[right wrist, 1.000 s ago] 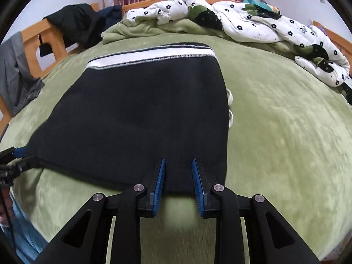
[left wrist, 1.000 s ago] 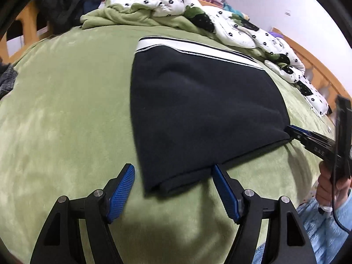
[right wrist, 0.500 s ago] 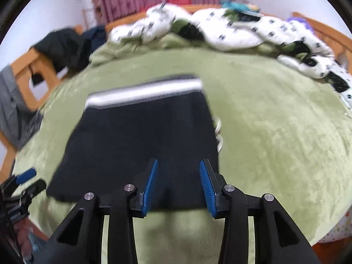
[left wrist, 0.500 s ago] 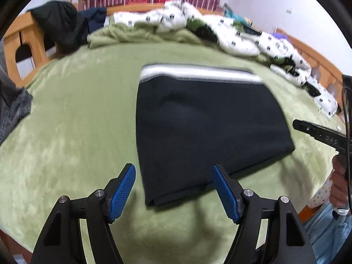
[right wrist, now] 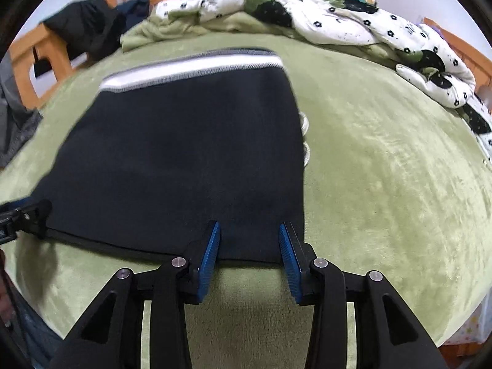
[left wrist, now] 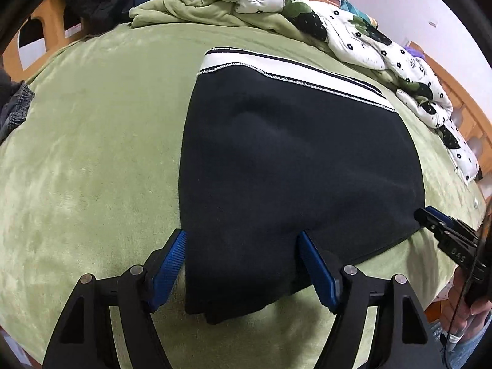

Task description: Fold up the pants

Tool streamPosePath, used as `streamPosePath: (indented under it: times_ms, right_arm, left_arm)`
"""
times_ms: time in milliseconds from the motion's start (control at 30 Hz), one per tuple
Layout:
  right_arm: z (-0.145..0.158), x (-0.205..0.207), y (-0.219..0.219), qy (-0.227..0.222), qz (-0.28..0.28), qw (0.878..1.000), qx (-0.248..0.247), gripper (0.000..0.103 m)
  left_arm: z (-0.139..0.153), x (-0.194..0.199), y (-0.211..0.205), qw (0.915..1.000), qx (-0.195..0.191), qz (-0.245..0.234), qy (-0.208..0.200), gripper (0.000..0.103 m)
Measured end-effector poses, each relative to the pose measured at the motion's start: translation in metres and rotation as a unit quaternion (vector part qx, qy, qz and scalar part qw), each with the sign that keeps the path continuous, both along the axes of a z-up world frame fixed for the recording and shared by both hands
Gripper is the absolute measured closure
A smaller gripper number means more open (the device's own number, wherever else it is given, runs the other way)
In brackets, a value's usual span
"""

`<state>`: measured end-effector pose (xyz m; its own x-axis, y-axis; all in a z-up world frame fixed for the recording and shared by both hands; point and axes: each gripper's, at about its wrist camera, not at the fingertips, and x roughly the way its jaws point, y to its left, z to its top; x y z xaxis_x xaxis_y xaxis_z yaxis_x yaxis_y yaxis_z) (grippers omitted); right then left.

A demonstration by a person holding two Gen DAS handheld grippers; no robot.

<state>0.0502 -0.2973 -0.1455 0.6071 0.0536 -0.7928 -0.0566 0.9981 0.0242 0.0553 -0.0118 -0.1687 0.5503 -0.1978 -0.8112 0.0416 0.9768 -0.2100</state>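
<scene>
Black pants [left wrist: 295, 166] lie folded into a flat stack in the middle of the green bed [left wrist: 92, 153], white waistband [left wrist: 286, 70] at the far edge, near edge toward both tools. Left gripper [left wrist: 243, 264] straddles the near left corner, fingers wide, cloth between them but not pinched. Right gripper [right wrist: 249, 246] sits at the near right corner, fingers parted, nothing gripped. A white drawstring [right wrist: 304, 141] peeks out on the right side. Pants look like thick soft fleece: light, limp, several layers, likely to sag and slide apart if lifted by one layer. Best grab looks like the near edge at both corners, biting through all layers together. Crumpled quilt [right wrist: 353, 21] well behind, apart from the pants
</scene>
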Motion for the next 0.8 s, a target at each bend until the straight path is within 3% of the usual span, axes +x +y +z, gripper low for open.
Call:
streamPosePath:
  times_ms: [100,333,567,700,800]
  right_arm:
    - [0.003,-0.001,-0.004,-0.014,-0.006,1.000,0.017,0.063]
    - [-0.012,0.013,0.004,0.000,-0.006,1.000,-0.008,0.063]
    - [0.010,0.006,-0.006,-0.064,-0.010,0.996,0.064,0.063]
    - [-0.007,0.016,0.010,-0.036,-0.003,0.999,0.022,0.063]
    - [-0.011,0.015,0.024,-0.048,0.004,0.998,-0.034,0.063]
  left_arm:
    - [-0.002,0.002,0.000,1.0000,-0.004,0.005,0.000,0.030]
    - [-0.003,0.004,-0.002,1.0000,0.001,0.000,-0.002,0.028]
    - [0.013,-0.008,-0.009,0.9982,0.016,-0.014,-0.055,0.031]
    - [0.000,0.002,-0.012,0.9992,0.031,-0.014,-0.021,0.028]
    - [-0.004,0.007,-0.010,0.9998,0.015,-0.011,-0.010,0.027]
